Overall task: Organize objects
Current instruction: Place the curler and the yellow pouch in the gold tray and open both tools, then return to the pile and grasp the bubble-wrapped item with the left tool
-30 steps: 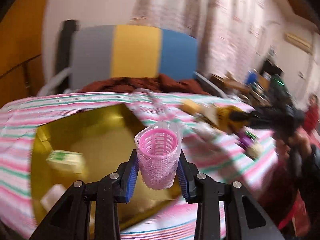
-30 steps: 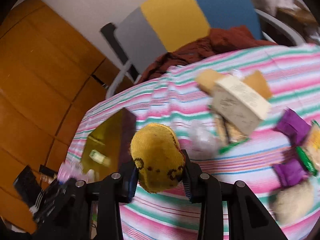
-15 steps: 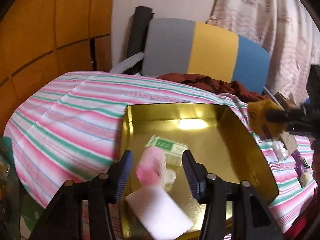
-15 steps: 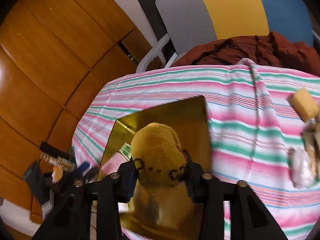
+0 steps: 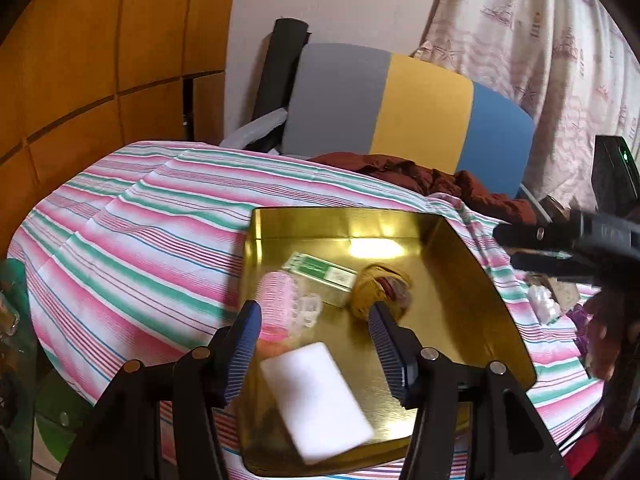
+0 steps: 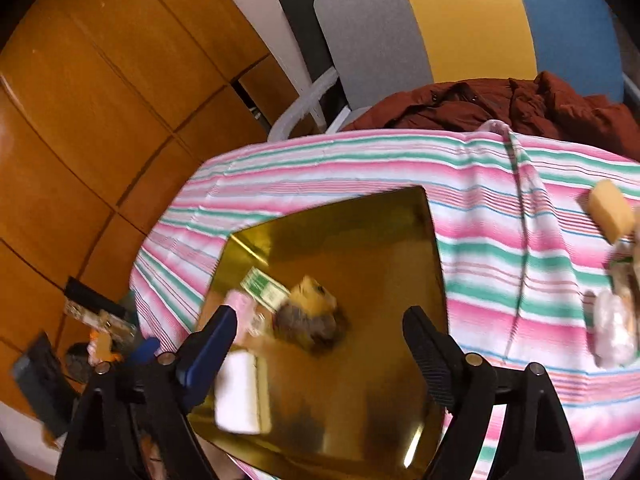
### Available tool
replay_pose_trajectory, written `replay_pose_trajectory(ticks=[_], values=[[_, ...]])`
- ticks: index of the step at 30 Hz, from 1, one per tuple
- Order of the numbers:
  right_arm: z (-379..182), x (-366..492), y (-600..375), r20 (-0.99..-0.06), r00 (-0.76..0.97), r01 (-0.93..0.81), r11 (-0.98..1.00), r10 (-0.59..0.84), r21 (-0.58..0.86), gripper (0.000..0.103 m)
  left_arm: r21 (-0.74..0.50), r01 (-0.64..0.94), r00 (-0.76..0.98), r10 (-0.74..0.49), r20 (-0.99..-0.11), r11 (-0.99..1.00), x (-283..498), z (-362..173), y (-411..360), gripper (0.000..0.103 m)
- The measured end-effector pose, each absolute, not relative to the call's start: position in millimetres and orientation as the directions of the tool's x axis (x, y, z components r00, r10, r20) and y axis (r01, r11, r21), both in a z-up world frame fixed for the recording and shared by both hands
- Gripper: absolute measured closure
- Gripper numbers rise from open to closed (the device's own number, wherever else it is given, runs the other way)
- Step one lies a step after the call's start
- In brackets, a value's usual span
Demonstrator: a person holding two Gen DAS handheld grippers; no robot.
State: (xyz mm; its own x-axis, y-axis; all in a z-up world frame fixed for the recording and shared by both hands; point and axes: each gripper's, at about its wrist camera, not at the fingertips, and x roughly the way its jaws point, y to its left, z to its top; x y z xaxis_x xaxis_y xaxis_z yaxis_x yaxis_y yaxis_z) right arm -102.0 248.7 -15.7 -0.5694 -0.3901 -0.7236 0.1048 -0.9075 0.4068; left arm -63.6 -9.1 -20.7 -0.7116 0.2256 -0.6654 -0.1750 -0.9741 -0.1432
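A gold tray (image 5: pixel 472 280) (image 6: pixel 380 240) rests on the striped tablecloth. Inside it lie a pink hair roller (image 5: pixel 276 300) (image 6: pixel 242 306), a green and white box (image 5: pixel 320 274) (image 6: pixel 264 286), a yellow knitted item (image 5: pixel 378 288) (image 6: pixel 312 312) and a white block (image 5: pixel 316 396) (image 6: pixel 236 392). My left gripper (image 5: pixel 316 344) hangs open above the tray's near end, nothing between its fingers. My right gripper (image 6: pixel 320 348) is open above the tray too, and it shows in the left wrist view (image 5: pixel 532 246) at the right.
A grey, yellow and blue chair back (image 5: pixel 400 104) with a dark red garment (image 6: pixel 500 104) stands behind the table. Loose items lie on the cloth at the right: a yellow sponge (image 6: pixel 610 208) and a white wrapped bundle (image 6: pixel 614 328). Wooden panels (image 5: pixel 100 60) line the left.
The left gripper opened and the pink roller now lies in the tray. The right gripper opened and dropped the yellow knitted item into the tray beside the box.
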Motion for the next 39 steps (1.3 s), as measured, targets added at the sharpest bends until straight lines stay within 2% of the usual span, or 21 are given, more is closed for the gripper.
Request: replay_pose_trajectory(ticks=[4,12,23,32,39], values=[[-18.5,-78.0,241.6,-0.743,-0.588,0.123,-0.944,-0.319,0.307,0.015,-0.133,-0.193,-0.703,0.231,-0.672,-0.972,-56.3,-18.1,3.7,0.046],[-19.7,-53.1,250.2,-0.748,-0.626,0.082,-0.973,-0.218,0.214,0.012,-0.105,-0.226,-0.695,0.236,-0.680,-0.968,-44.7,-14.0,23.1,0.046],[-7.4,-28.6,254.1,-0.708,-0.705,0.031,-0.999,-0.049,0.038,0.002,-0.064,-0.266,-0.697,0.238,-0.677,-0.962,-33.4,-8.4,45.5,0.046],[-9.6,-23.7,262.8,-0.692,-0.722,-0.011,-0.999,0.030,-0.032,0.000,-0.033,-0.283,-0.677,0.224,-0.701,-0.959,-33.5,-14.9,58.5,0.046],[-24.8,-24.7,293.8,-0.725,-0.684,-0.082,-0.996,0.078,-0.029,0.000,-0.072,-0.301,-0.631,0.255,-0.733,-0.951,-37.0,-26.4,62.1,0.046]])
